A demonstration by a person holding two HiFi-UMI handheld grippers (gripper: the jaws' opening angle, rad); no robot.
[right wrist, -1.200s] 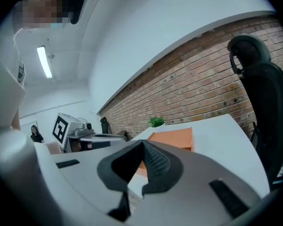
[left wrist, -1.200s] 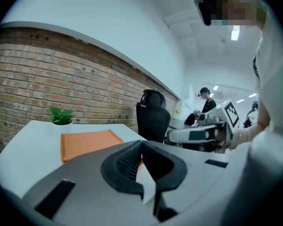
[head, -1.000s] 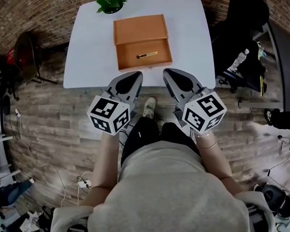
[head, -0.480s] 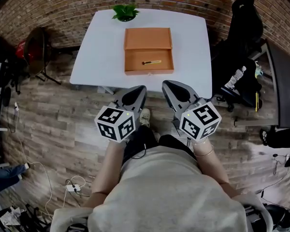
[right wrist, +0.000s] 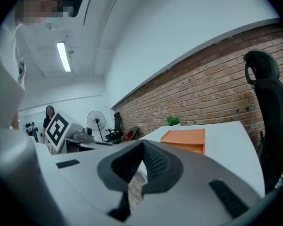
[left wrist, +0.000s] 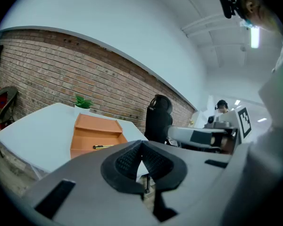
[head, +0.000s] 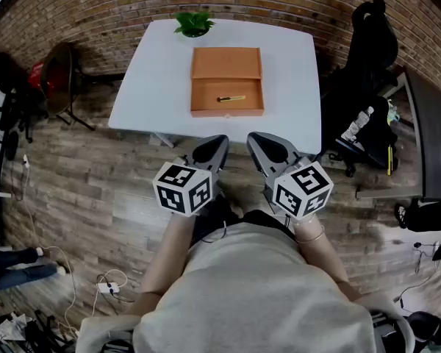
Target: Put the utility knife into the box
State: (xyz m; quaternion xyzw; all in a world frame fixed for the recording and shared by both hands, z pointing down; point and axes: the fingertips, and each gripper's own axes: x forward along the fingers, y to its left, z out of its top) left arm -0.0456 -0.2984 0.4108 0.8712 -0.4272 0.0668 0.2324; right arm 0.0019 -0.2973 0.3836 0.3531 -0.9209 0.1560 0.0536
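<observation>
An orange box point(head: 227, 79) lies open on the white table point(head: 151, 79), its lid flat behind it. A yellow and black utility knife point(head: 231, 98) rests inside the near half of the box. My left gripper point(head: 214, 144) and right gripper point(head: 256, 141) are side by side near my body, short of the table's near edge, both shut and holding nothing. In the left gripper view the left gripper point(left wrist: 141, 147) points toward the box point(left wrist: 95, 133), where the knife point(left wrist: 103, 146) shows. Past the right gripper point(right wrist: 142, 147) the box point(right wrist: 185, 139) sits far off.
A potted green plant point(head: 193, 23) stands at the table's far edge. To the right of the table are a black office chair point(head: 367, 43) and a dark desk point(head: 430, 138). A red and black chair point(head: 55, 72) stands on the left. The floor is wood planks and the wall brick.
The table and box now sit farther from me and higher in the head view. Both grippers have drawn back toward my body, still shut. The knife has not moved in the box.
</observation>
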